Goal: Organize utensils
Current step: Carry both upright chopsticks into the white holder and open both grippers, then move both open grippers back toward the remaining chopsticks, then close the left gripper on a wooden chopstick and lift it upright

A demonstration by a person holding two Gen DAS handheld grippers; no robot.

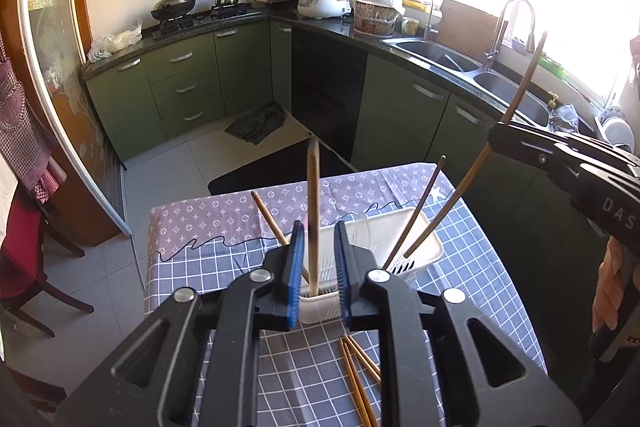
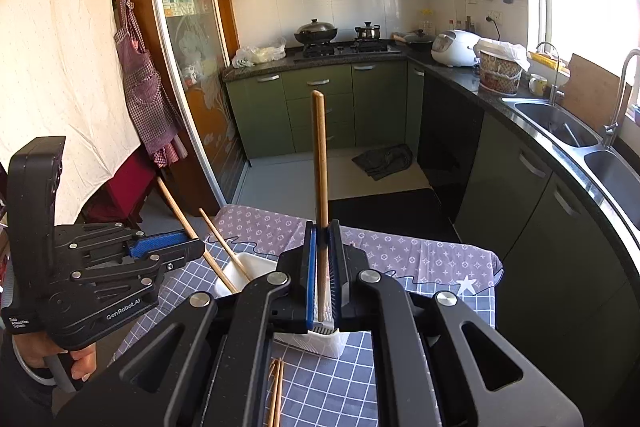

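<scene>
A white slotted utensil holder (image 1: 416,227) stands on the checked tablecloth and shows in the right wrist view (image 2: 256,265) too. Several chopsticks (image 1: 416,215) stand in it. My left gripper (image 1: 318,247) is open, its blue pads either side of an upright wooden chopstick (image 1: 313,211) that rests in the holder. My right gripper (image 2: 323,259) is shut on a wooden chopstick (image 2: 320,155), held upright with its lower end over the holder; in the left wrist view (image 1: 520,95) it runs through the right gripper. Several loose chopsticks (image 1: 358,375) lie on the table near me.
The table (image 1: 492,267) has a purple cloth at its far end. Beyond are green kitchen cabinets (image 1: 180,79), a stove with pots (image 1: 200,13), a rice cooker (image 1: 324,1) and a double sink (image 1: 460,59). A red chair (image 1: 24,227) stands left.
</scene>
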